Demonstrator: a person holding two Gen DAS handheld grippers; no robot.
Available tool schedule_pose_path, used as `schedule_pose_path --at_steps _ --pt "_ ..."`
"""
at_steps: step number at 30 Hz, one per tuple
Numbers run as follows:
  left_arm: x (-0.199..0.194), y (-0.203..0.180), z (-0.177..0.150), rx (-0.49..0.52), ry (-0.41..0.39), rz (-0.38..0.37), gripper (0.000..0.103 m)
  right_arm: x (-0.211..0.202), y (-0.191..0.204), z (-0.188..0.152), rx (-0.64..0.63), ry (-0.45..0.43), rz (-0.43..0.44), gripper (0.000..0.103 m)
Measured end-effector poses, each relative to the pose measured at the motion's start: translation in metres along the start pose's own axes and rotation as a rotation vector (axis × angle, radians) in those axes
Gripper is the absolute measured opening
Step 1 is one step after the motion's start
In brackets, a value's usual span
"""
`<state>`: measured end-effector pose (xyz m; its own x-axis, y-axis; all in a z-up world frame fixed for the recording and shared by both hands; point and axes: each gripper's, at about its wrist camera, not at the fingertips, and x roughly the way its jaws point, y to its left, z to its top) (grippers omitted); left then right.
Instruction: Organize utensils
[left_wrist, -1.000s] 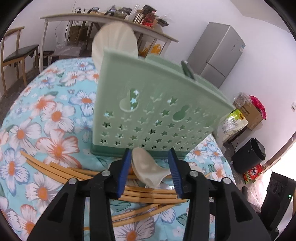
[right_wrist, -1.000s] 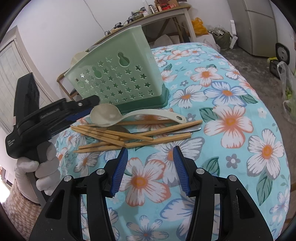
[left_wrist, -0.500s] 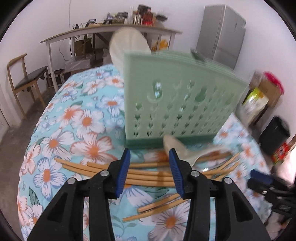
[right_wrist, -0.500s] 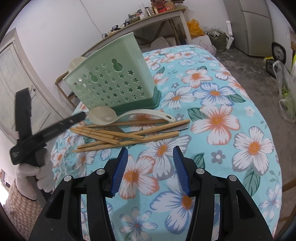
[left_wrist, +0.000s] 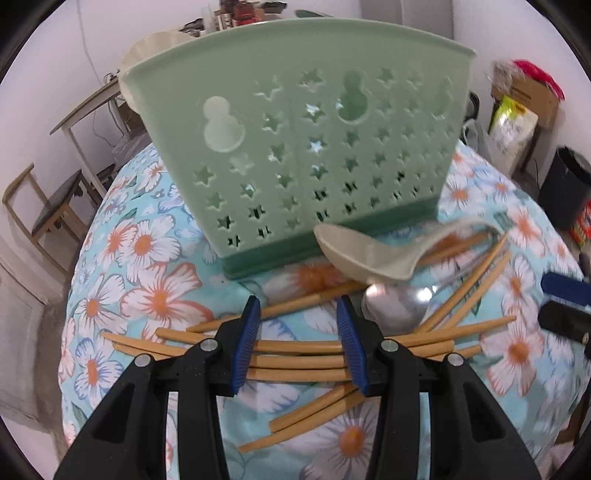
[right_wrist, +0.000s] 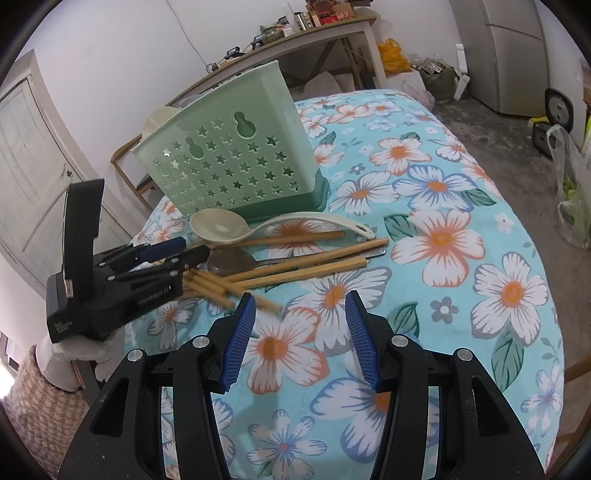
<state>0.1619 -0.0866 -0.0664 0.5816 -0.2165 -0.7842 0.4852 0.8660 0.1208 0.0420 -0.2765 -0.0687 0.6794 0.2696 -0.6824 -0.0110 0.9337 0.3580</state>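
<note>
A: The left gripper (left_wrist: 299, 343) fills the bottom middle of the left wrist view. Its blue fingers are wide apart, with nothing between them — they hang just over a bunch of wooden chopsticks (left_wrist: 295, 360).

B: And the other one?

A: The right gripper (right_wrist: 301, 341) sits at the bottom of the right wrist view. It is wide apart too and holds nothing. Under it is only the flowery cloth (right_wrist: 461, 258).

B: Where are the utensils?

A: In the right wrist view they lie in a pile in the middle. A cream spoon (right_wrist: 221, 227) lies at the foot of the green basket (right_wrist: 236, 162), touching or just beside it. A metal spoon (right_wrist: 231, 262) lies below it, partly under the chopsticks (right_wrist: 295, 264).

B: Is anything in the basket?

A: Yes — one cream spoon bowl (left_wrist: 147, 48) pokes up at its upper left corner in the left wrist view. The basket stands upright on the cloth.
</note>
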Motion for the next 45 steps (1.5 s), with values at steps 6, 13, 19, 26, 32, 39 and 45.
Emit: schedule_pose_path --at_steps 6,13,19,26,32,39,45 --pt "-0.006 0.000 -0.007 0.029 0.033 -0.027 0.041 0.000 0.004 0.001 -0.010 -0.005 0.008 0.049" --pt "-0.014 0.006 -0.012 -0.009 0.010 -0.049 0.042 -0.003 0.005 0.000 -0.012 -0.010 0.009 0.049" --pt "-0.028 0.025 -0.009 -0.123 -0.065 -0.080 0.042 -0.009 0.011 0.001 -0.036 -0.032 0.013 0.052" --pt "-0.053 0.047 -0.013 -0.243 -0.160 -0.086 0.042 -0.006 0.037 0.006 -0.130 -0.061 0.017 0.053" --pt "-0.064 0.068 -0.023 -0.325 -0.205 -0.077 0.042 0.009 0.062 0.013 -0.211 -0.069 -0.005 0.053" --pt "-0.063 0.086 -0.031 -0.376 -0.233 -0.077 0.042 0.037 0.091 0.018 -0.386 -0.082 -0.089 0.043" --pt "-0.055 0.097 -0.036 -0.413 -0.245 -0.099 0.042 0.064 0.112 0.012 -0.575 -0.050 -0.187 0.039"
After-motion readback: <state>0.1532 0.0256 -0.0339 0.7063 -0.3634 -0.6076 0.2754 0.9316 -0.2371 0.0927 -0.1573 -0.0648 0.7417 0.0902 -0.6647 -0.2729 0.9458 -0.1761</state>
